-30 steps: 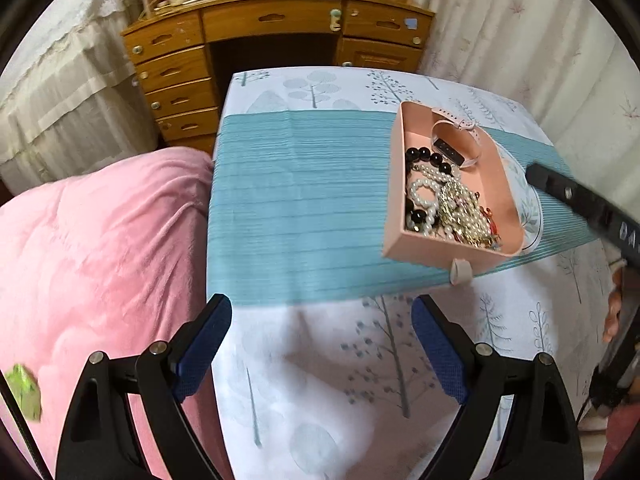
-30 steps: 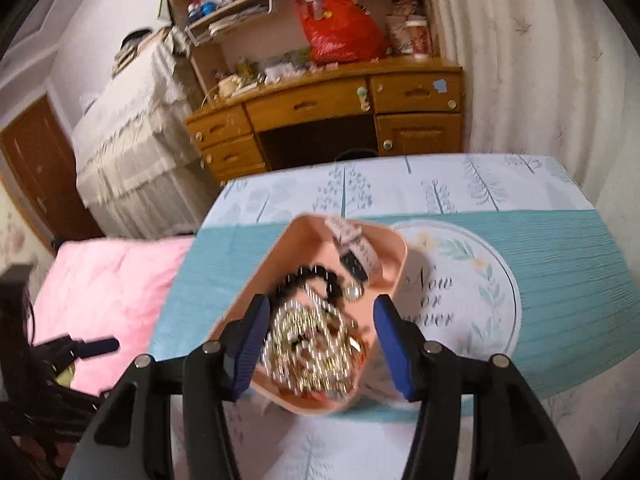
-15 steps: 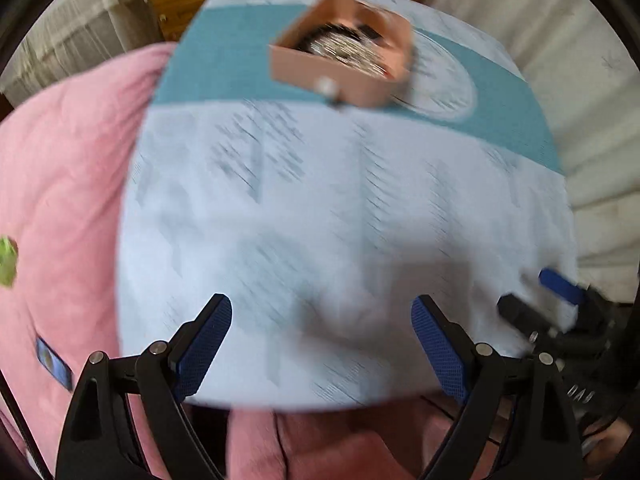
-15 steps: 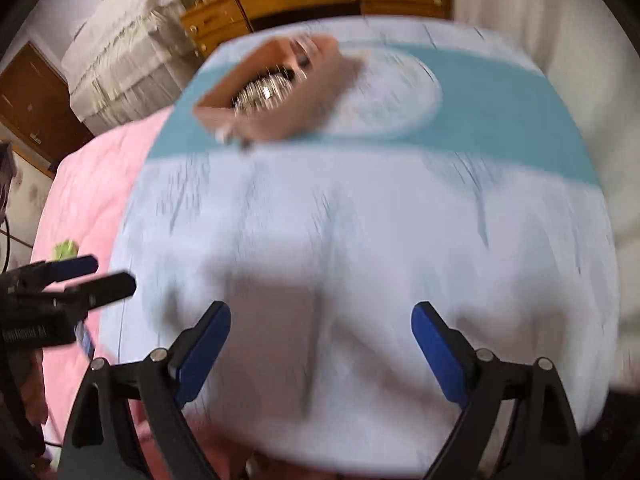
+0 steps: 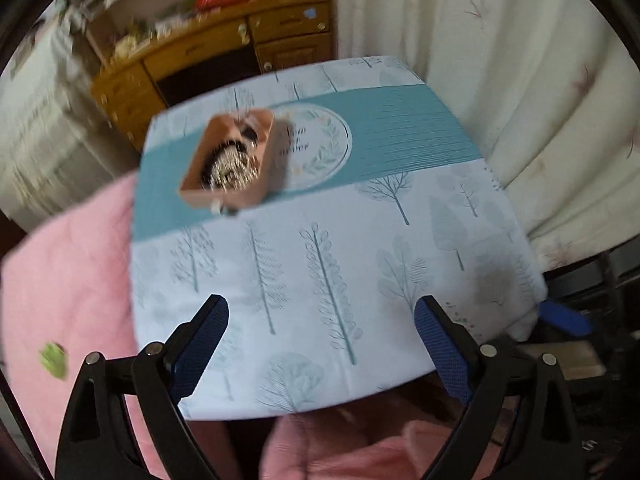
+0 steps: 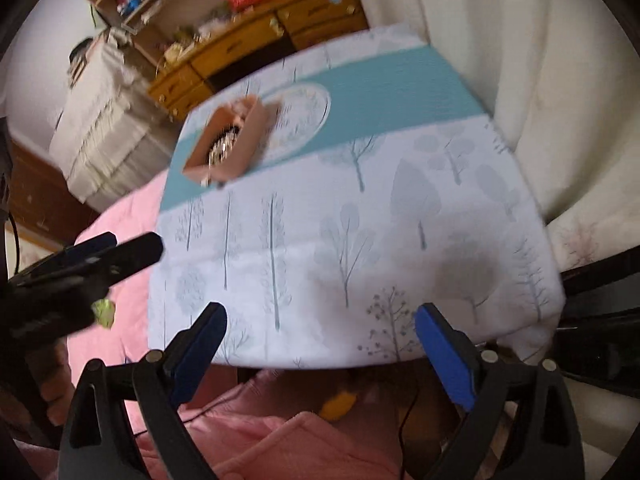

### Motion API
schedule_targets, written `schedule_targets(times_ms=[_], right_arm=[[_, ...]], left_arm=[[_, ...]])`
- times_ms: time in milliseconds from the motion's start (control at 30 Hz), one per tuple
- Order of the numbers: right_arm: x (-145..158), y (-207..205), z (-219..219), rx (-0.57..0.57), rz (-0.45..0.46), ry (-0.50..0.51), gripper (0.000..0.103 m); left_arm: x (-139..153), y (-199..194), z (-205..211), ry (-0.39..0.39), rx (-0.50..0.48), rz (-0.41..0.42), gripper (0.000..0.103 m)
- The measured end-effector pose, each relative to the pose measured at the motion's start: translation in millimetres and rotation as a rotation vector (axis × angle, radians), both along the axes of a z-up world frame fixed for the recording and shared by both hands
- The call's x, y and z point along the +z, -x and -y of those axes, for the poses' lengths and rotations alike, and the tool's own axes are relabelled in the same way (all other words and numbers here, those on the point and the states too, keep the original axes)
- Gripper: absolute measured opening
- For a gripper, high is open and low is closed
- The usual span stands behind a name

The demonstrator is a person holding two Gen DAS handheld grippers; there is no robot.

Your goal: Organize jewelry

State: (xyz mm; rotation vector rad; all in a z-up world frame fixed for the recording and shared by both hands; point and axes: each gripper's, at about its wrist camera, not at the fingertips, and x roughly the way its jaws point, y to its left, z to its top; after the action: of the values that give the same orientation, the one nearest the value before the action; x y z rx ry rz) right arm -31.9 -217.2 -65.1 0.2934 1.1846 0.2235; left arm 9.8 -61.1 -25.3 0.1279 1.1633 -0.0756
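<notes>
A pink tray holding a heap of jewelry, pearls, black beads and a watch strap, sits on the teal band of the table's far left; it also shows in the right wrist view. My left gripper is open and empty, held over the near table edge, far from the tray. My right gripper is open and empty, also back at the near edge. The left gripper shows from the side in the right wrist view.
The table has a white tree-print cloth with a teal band and a round motif. A pink quilt lies left, curtains right, a wooden desk behind. A pink garment lies below the near edge.
Both grippers have pulled back from the tray toward the near table edge. The right gripper's jaws, earlier close around the tray's near end, have opened wide. The tray stays on the teal band.
</notes>
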Motion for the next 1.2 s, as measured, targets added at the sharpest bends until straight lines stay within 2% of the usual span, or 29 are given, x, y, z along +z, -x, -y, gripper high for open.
schedule_targets(times_ms=[67,167,233,400,500,667,767,933,1200], right_arm=[[9.3,2.8,4.8,-0.015,0.009,0.01,0.097],[19.8,6.5,9.5,-0.021,0.018,0.016,0.098],[26.5,7.3,12.0,-0.027,0.03,0.032,0.098],[41.0,7.2,10.2,-0.032,0.096,0.075,0.099],[47.3,7.0,3.6,-0.002,0.149,0.1,0.099],[44.2,1.0,-12.4,0.058,0.172,0.14,0.1],[43.1,-0.3,-23.6,0.113,0.18,0.135,0.101],[46.7,1.8,-33.9,0.164,0.21,0.133,0.103],[43.5,-0.7,-42.2,0.227,0.209,0.134,0.103]], left_arm=[[5.5,1.3,4.0,0.0,0.011,0.009,0.093],[9.6,4.4,0.7,0.057,0.066,0.007,0.093],[9.1,7.3,-3.3,0.055,0.088,0.019,0.094],[7.9,15.1,-11.5,0.049,0.134,0.092,0.094],[8.7,23.1,-16.5,0.021,0.159,0.158,0.094],[8.4,32.2,-24.5,0.023,0.193,0.162,0.095],[8.7,37.6,-33.4,0.025,0.237,0.164,0.102],[4.2,45.0,-51.7,0.075,0.308,0.15,0.102],[-1.4,51.7,-49.9,0.054,0.343,0.135,0.102]])
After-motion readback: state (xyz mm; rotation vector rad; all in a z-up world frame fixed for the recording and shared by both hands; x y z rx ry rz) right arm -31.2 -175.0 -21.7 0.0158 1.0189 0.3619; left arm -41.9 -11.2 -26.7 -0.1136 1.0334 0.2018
